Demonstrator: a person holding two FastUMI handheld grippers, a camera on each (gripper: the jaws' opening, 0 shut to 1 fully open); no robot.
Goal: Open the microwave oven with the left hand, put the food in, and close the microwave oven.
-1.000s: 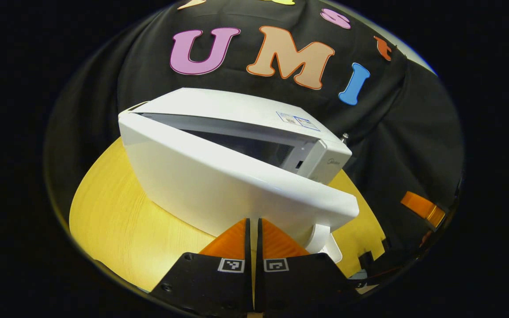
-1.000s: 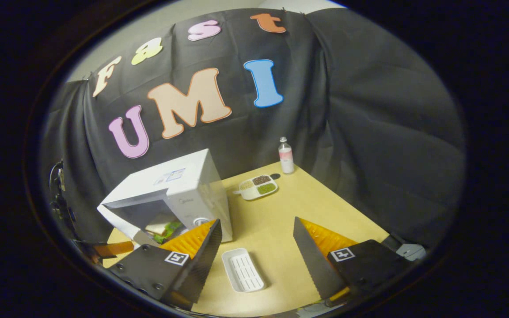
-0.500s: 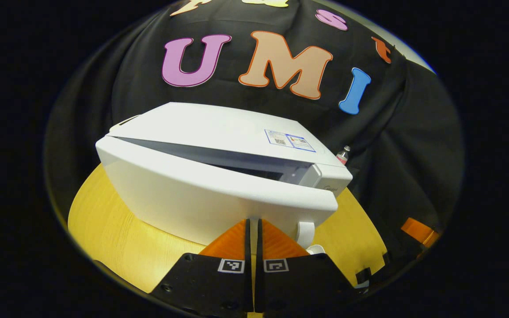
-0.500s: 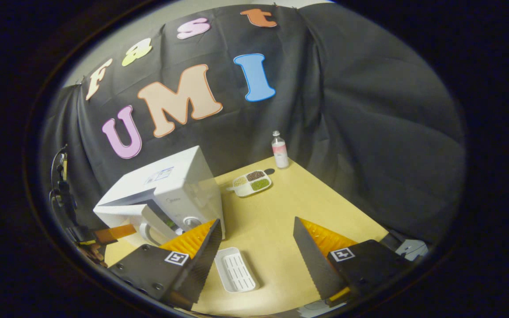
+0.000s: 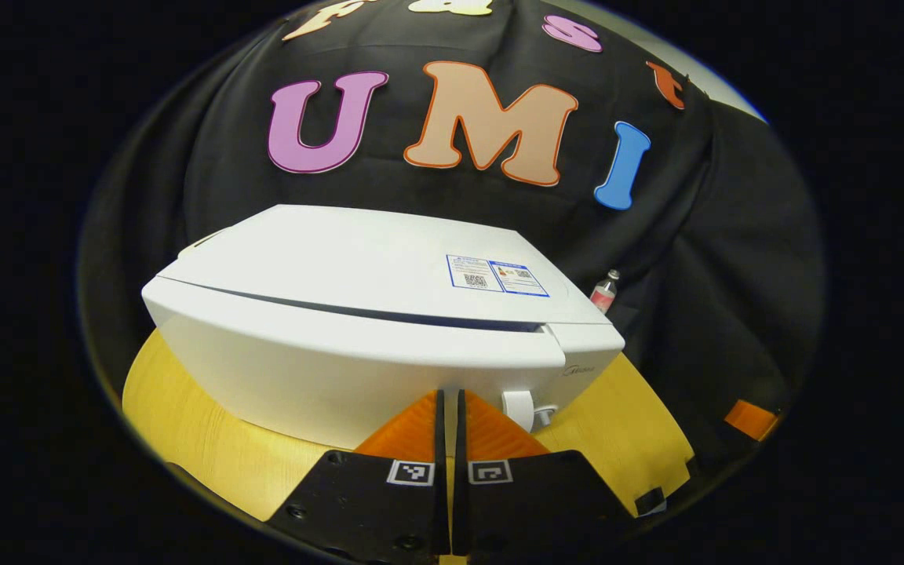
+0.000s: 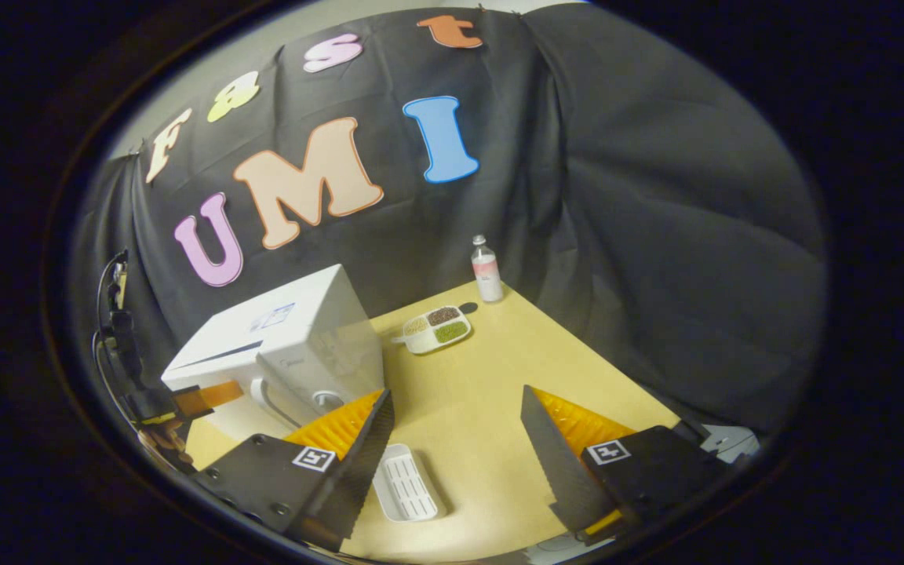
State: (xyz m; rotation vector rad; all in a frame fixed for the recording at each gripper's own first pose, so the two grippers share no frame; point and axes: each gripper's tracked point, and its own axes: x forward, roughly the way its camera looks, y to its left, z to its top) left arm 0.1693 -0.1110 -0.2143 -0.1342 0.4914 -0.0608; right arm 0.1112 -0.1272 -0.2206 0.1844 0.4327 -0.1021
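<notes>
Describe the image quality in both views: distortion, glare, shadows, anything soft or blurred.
Left gripper view: strong fisheye bowing curves the microwave door and table edge; lighting is even, no glare, and the image is sharp. Right gripper view: the same barrel warp; the bottle and divided dish are small but crisp, with a soft shadow beside the microwave; the tray looks sharp too.

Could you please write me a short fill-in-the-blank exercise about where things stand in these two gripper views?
1. The left gripper has its fingers ____ as it presses the microwave oven door.
2. The right gripper hangs ____ above the table.
3. The small white tray by the microwave is ____.
4. The bottle stands ____ the sectioned dish.

Missing words: shut; open; empty; behind
</notes>
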